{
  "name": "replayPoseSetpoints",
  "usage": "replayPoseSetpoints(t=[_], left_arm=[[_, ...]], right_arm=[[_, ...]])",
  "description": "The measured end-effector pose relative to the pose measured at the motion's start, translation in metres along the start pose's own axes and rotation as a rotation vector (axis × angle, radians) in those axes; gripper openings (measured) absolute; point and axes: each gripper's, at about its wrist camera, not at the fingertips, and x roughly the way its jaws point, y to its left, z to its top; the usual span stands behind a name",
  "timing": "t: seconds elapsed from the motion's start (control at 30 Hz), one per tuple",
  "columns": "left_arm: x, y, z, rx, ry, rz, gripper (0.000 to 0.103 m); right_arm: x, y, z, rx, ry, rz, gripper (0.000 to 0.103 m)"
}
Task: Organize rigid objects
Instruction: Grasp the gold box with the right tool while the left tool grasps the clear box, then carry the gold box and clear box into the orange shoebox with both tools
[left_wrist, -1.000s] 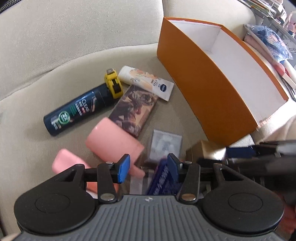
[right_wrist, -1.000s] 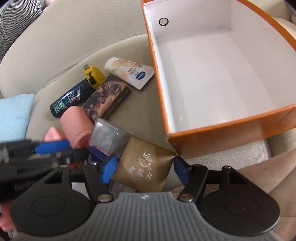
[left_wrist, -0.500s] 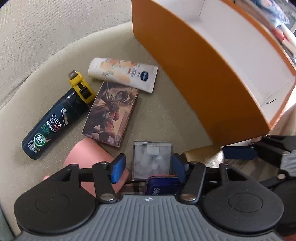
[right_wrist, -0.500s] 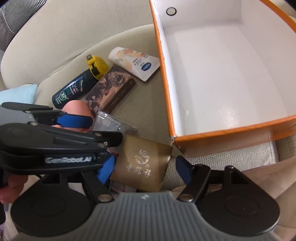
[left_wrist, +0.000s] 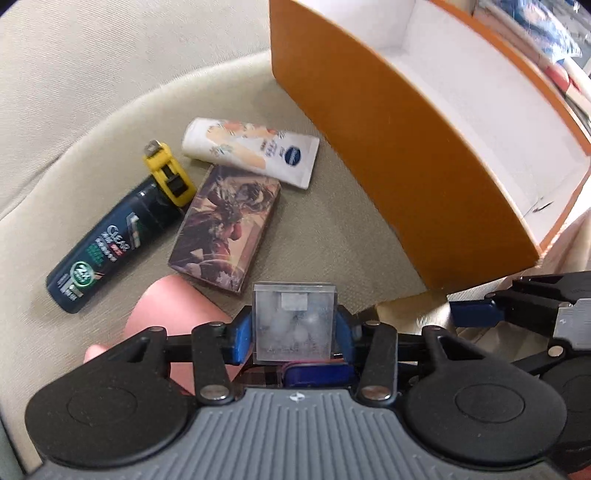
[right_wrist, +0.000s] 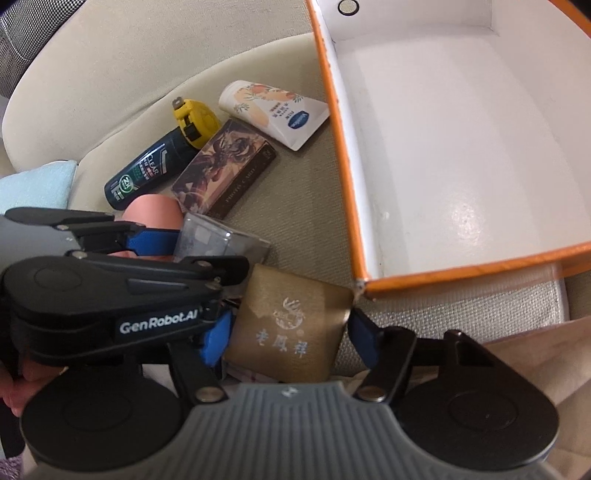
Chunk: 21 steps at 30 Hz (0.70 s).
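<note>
A small clear plastic box (left_wrist: 293, 317) with white pieces inside sits between the blue pads of my left gripper (left_wrist: 293, 326). The jaws are closing and both pads touch its sides. In the right wrist view a gold box (right_wrist: 288, 317) with white characters lies between the pads of my right gripper (right_wrist: 290, 330). Those jaws are closing too, with a thin gap on the right side. The orange box (right_wrist: 343, 147), white inside and holding nothing, stands just beyond both grippers. The left gripper's fingers (right_wrist: 155, 240) cross the left of that view.
On the beige sofa cushion lie a dark shampoo bottle (left_wrist: 107, 243), a yellow tape measure (left_wrist: 170, 177), an illustrated card box (left_wrist: 225, 229), a white cream tube (left_wrist: 255, 151) and a pink cylinder (left_wrist: 170, 314). A blue item (left_wrist: 317, 373) lies under the left gripper. A light blue cloth (right_wrist: 33, 184) lies left.
My left gripper moved forward over the clear box and closed its pads onto its sides. My right gripper stayed over the gold box, whose edges now nearly fill the gap between its pads.
</note>
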Motion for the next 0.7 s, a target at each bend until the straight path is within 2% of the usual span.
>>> replayPoseSetpoints(t=[0.17,0.5,0.7], left_arm=[[-0.029,0.005,-0.010,-0.068,-0.077,-0.004,0.052],[-0.096,0.004,-0.019,-0.175,-0.217,0.046,0.052],[-0.133,0.004,-0.024,-0.254,-0.306,0.012,0.052]], right_arm=[[-0.022,0.005,-0.005,-0.033,-0.047,0.017,0.066],[-0.075,0.018,-0.015,-0.111,-0.169,0.060,0.065],[-0.121,0.025,-0.016,-0.171,-0.279,0.093,0.065]])
